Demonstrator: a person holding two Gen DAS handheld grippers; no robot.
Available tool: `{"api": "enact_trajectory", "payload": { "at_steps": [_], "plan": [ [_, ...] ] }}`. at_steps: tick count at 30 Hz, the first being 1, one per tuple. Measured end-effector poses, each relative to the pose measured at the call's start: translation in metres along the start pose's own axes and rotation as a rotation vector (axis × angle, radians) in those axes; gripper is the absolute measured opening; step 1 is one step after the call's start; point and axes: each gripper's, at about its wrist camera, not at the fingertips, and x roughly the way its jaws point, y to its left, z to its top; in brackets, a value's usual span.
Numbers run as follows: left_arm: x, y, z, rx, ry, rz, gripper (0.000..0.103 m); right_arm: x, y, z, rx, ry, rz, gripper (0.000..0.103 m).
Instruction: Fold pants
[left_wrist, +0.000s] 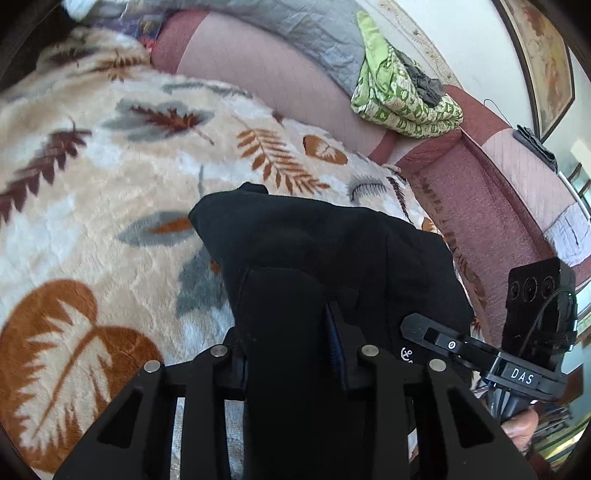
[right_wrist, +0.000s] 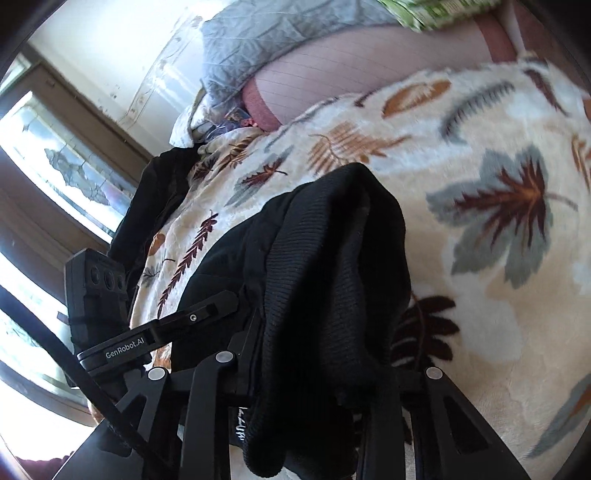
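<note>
The black pants (left_wrist: 314, 251) are bunched over a cream blanket with leaf prints (left_wrist: 110, 166). My left gripper (left_wrist: 291, 325) is shut on a fold of the black pants and the cloth drapes over its fingers, hiding the tips. My right gripper (right_wrist: 314, 362) is shut on the pants' ribbed black waistband (right_wrist: 332, 258), which hangs over its fingers. The right gripper also shows in the left wrist view (left_wrist: 443, 339) close beside the left one. The left gripper's body shows in the right wrist view (right_wrist: 159, 328). Both hold the pants lifted above the blanket (right_wrist: 480, 147).
A pink-and-maroon sofa back (left_wrist: 277, 81) rises behind the blanket. A green patterned cloth (left_wrist: 399, 96) and a grey quilt (left_wrist: 303, 33) lie on it. Another black garment (right_wrist: 155, 199) lies at the blanket's left edge. A window (right_wrist: 55, 166) is on the left.
</note>
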Motion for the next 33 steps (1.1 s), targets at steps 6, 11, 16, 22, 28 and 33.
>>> {"api": "enact_trajectory", "payload": {
  "at_steps": [6,11,16,22,28,33],
  "plan": [
    [-0.015,-0.013,0.034,0.01,-0.068,0.023,0.03,-0.007,0.016,0.022,-0.047,-0.043,-0.007,0.031],
    [0.001,-0.018,0.059,0.045,-0.074,0.075,0.03,-0.01,0.022,0.049,-0.078,-0.09,-0.025,0.031],
    [0.026,-0.015,0.086,0.082,-0.066,0.117,0.03,0.007,0.022,0.076,-0.1,-0.113,-0.06,0.031],
    [0.057,-0.004,0.118,0.085,-0.051,0.153,0.03,0.035,-0.002,0.104,-0.029,-0.133,-0.037,0.03],
    [0.09,0.01,0.143,0.078,-0.029,0.195,0.03,0.066,-0.018,0.136,-0.014,-0.137,-0.055,0.03],
    [0.12,0.031,0.15,0.02,0.011,0.208,0.036,0.093,-0.038,0.152,0.002,-0.122,-0.078,0.03]
  ]
}}
